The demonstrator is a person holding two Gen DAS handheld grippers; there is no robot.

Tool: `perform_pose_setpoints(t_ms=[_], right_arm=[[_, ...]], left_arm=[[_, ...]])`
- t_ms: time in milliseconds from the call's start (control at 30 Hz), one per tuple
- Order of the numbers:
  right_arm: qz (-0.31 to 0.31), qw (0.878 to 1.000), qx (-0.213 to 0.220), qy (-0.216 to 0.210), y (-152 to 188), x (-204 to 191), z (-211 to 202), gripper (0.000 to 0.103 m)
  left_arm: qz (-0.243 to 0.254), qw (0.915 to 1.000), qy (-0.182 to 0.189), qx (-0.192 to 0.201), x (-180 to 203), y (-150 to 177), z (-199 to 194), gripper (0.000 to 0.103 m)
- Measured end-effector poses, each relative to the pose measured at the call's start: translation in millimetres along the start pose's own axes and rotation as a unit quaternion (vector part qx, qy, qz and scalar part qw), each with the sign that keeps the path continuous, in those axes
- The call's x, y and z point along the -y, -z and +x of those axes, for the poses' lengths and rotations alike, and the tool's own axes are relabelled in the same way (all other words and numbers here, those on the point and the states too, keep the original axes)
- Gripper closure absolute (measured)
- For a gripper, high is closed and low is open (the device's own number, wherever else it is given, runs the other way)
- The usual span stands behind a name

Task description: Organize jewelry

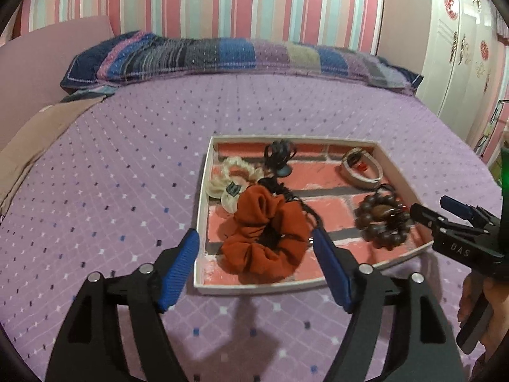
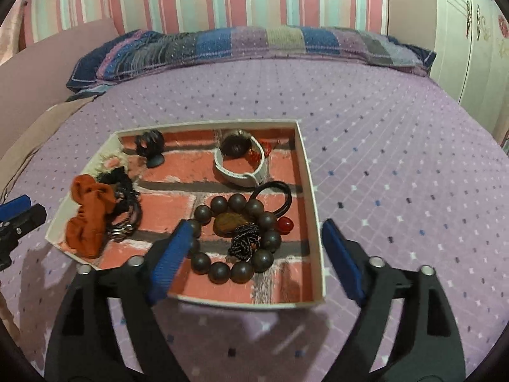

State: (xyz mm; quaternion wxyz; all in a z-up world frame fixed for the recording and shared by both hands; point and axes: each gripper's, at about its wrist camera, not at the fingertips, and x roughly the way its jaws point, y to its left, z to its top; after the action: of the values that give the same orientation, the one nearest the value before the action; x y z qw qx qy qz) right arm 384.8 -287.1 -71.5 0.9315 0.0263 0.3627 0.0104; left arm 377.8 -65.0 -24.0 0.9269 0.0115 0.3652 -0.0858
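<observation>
The left gripper (image 1: 256, 267) gapes wide and empty at the near edge of the box (image 1: 201, 213) on the bedspread (image 1: 95, 175), lined up on the orange scrunchie (image 1: 265, 238). Black cords (image 2: 127, 203) lie tangled against it, so a grab may drag them along. The right gripper (image 2: 254, 261), equally wide and empty, straddles the bead bracelet (image 2: 235, 238); closing could snag the hair tie (image 2: 273, 197) or tip the light box.

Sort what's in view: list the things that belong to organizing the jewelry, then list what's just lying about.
For the job:
tray
bead bracelet
orange scrunchie
cream scrunchie
watch
black hair tie

Lying about:
pillow
purple bedspread
wardrobe
</observation>
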Motion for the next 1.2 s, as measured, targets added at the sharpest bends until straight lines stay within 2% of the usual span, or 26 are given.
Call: perform_pose_setpoints(t_ms=[33, 67, 167, 367, 533, 633, 733, 967, 1200], right_arm=[[-0.003, 1.0, 0.006, 0.003, 0, -1, -7, 0.011], [-0.007, 1.0, 0.015, 0.006, 1, -2, -18, 0.008], [-0.013, 1.0, 0.027, 0.008, 5, -5, -43, 0.004], [-0.005, 0.999, 0.053, 0.008, 23, -10, -95, 0.004], [-0.011, 0.997, 0.077, 0.019, 46, -13, -135, 0.004], [-0.009, 0.995, 0.093, 0.027, 66, -13, -164, 0.004], [-0.007, 0.995, 0.09, 0.031, 81, -13, -186, 0.004], [0.045, 0.994, 0.096, -0.013, 105, -15, -248, 0.004], [0.024, 0.993, 0.113, -0.004, 130, -31, -289, 0.004]], left_arm=[[-0.001, 1.0, 0.0, 0.006, 0, 1, -10, 0.016], [-0.001, 0.9999, -0.001, 0.012, 0, 3, -19, 0.013], [0.017, 0.9994, -0.016, 0.027, 3, 12, -48, 0.011], [0.019, 0.999, -0.023, 0.033, 4, 38, -96, 0.01], [0.029, 0.9969, -0.049, 0.054, 4, 66, -136, 0.009], [0.028, 0.9969, -0.043, 0.061, 2, 83, -157, 0.009], [0.017, 0.996, -0.043, 0.076, -3, 98, -177, 0.009], [-0.018, 0.9943, -0.047, 0.094, -11, 119, -215, 0.009], [-0.011, 0.9907, -0.071, 0.116, -7, 137, -240, 0.007]])
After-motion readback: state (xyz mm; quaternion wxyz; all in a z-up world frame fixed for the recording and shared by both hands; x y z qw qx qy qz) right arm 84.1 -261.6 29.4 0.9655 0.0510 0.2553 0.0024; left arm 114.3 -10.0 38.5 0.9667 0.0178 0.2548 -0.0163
